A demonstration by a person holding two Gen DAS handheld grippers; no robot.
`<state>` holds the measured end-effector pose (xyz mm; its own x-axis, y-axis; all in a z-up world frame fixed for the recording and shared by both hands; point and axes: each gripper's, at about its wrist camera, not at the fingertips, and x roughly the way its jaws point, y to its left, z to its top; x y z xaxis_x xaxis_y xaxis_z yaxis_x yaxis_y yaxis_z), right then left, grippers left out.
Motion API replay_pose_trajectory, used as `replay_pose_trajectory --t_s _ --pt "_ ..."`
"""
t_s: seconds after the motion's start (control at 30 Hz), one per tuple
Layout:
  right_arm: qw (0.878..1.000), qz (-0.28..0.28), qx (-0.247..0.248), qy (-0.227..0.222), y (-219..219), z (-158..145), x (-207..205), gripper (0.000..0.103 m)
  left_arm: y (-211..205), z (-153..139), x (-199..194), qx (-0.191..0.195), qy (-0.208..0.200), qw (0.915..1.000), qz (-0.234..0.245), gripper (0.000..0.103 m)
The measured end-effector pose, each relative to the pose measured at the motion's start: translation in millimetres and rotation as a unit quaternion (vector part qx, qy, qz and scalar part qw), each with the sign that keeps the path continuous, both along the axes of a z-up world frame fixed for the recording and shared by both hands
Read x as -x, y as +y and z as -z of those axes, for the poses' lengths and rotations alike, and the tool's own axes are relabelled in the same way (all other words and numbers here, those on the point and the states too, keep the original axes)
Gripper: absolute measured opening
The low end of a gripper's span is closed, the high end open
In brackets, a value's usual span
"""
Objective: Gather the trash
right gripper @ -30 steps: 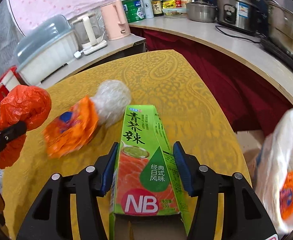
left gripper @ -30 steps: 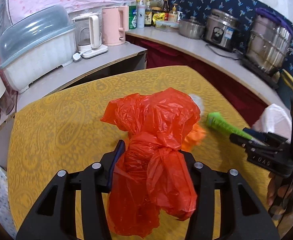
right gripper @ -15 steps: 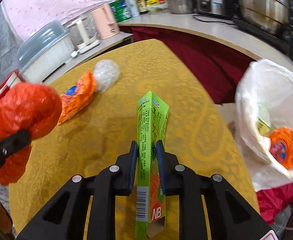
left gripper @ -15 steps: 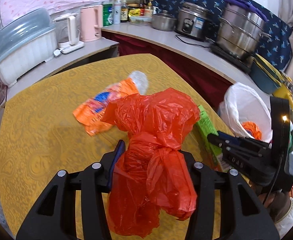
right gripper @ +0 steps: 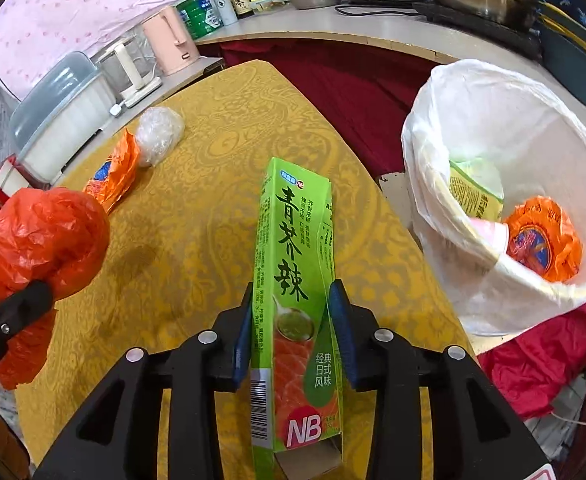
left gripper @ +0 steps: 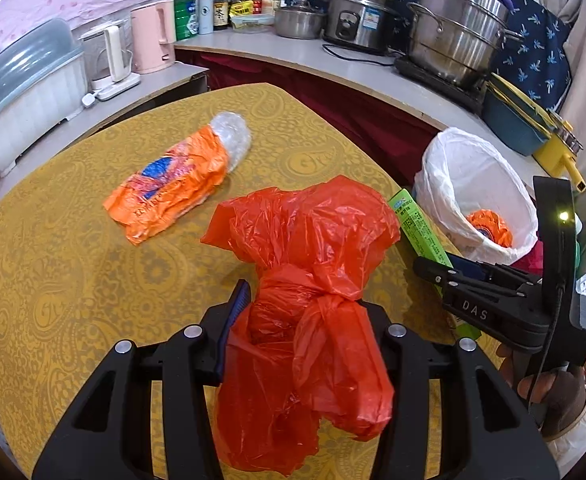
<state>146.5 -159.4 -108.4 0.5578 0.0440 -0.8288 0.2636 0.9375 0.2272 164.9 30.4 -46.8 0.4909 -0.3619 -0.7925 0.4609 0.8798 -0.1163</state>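
Tools both loaded above the yellow desk [right gripper: 197, 208]. Left tool [left gripper: 305, 320] is clenched on a knotted red plastic bag [left gripper: 309, 264]; right tool [right gripper: 291, 312] has a green carton [right gripper: 293, 280] between its pads, jaws opening, pads touching its sides. Farther off, an orange wrapper [left gripper: 173, 188] touches a clear plastic wad [left gripper: 233, 136] on the desk. White-lined bin [right gripper: 473, 120] stands just beyond the desk edge, holding trash.

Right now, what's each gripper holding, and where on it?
Left gripper: red plastic bag, pinched just below its knot. Right gripper: green carton, across its lower half, jaws opening.
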Motion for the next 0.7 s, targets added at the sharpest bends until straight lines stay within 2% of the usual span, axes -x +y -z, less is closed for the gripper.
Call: replay_pose_trajectory --t_s 0.23,0.3,0.7 --pt "1.0 0.011 -0.007 -0.007 -6.5 -5.3 8.6 0.031 -11.3 0.3 8.0 -0.004 0.001 0.9999 0.009 0.045" --pt "1.0 0.017 -0.012 -0.018 -10.2 -11.3 13.1 0.027 -15.4 -2.3 10.8 -0.003 -0.001 0.9999 0.013 0.045" --pt "0.996 0.043 -0.018 -0.079 -37.3 -58.2 39.3 0.027 -65.0 -25.0 17.3 0.003 -0.022 0.9985 0.049 0.045"
